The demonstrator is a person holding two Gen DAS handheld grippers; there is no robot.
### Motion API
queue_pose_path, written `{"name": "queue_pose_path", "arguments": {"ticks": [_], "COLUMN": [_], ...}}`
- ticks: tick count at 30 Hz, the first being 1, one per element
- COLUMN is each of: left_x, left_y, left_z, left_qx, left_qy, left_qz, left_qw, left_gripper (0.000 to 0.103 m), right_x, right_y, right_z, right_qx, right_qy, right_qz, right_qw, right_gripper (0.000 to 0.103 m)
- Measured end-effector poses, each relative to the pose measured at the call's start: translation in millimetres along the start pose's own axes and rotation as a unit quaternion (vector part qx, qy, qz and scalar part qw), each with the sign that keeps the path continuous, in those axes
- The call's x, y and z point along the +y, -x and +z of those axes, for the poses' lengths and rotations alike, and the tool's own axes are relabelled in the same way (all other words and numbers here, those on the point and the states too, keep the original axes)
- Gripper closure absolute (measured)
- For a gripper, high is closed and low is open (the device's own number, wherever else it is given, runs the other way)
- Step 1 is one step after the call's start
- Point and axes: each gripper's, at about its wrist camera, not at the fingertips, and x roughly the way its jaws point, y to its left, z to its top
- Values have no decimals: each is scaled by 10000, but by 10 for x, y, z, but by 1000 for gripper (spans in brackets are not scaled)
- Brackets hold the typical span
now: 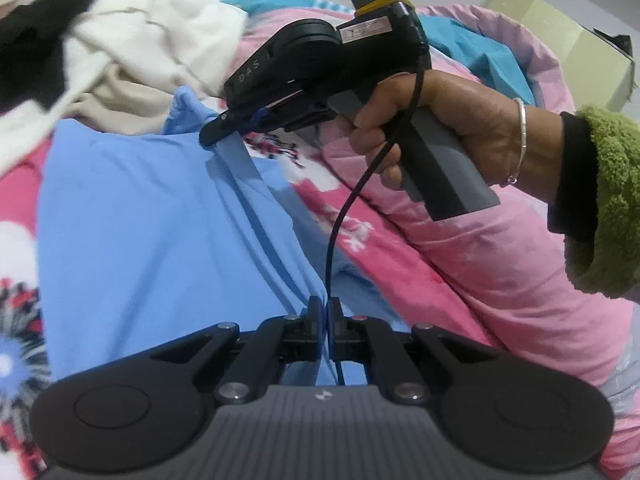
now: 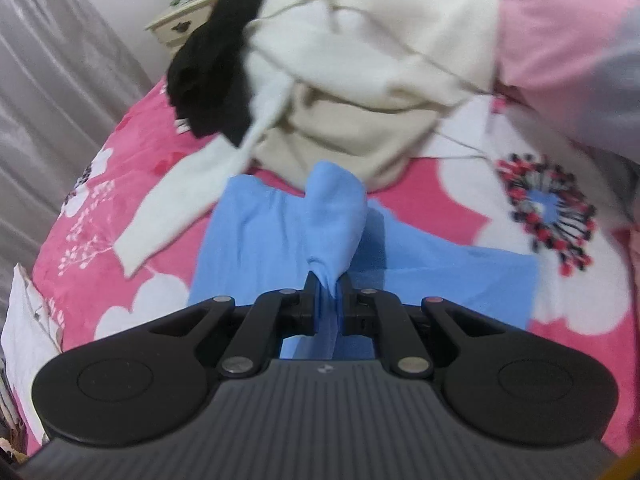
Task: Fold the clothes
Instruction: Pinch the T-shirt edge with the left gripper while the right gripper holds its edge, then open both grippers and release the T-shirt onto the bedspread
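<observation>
While both grippers (L [image 1: 325, 312] & R [image 2: 328, 296]) pinch blue garment [image 1: 140, 220], it's taut

My grippers are chunky black things: ribbed grey body, round side discs, silver screws, blue finger pads. Right gripper [image 1: 224, 128] has a grey handle, green LED, black cable. I'm wearing a fuzzy green sleeve [image 1: 608, 200] and a silver bangle [image 1: 520, 140].

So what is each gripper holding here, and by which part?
Both hold the light blue cloth garment: left gripper and right gripper each shut on a bunched edge fold.
</observation>
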Motion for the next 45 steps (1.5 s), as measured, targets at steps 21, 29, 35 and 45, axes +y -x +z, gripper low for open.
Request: {"name": "queue_pose_path", "arguments": {"ticks": [21, 29, 35, 45], "left_x": [-348, -359, -328, 91], "left_y": [-711, -636, -53, 1621], "left_z": [61, 89, 291, 704], "left_qx": [393, 479, 4, -761], "left_qy": [-319, -310, -110, 356], "left_qz": [-392, -585, -900, -881], "left_qw": [9979, 9967, 9959, 9926], "left_gripper": [98, 64, 54, 48], "right_x": [-915, -1175, -1321, -527], "right_y": [156, 8, 370, 1890], "right_z": [-296, -432, -433, -788], "right_qx": [-269, -244, -534, -577], "right_qy": [-547, -642, -980, 16], "right_qz": [-114, -488, -1020, -1402], "right_qw": [9981, 9964, 9885, 9884], "right_gripper": [97, 67, 55, 54]}}
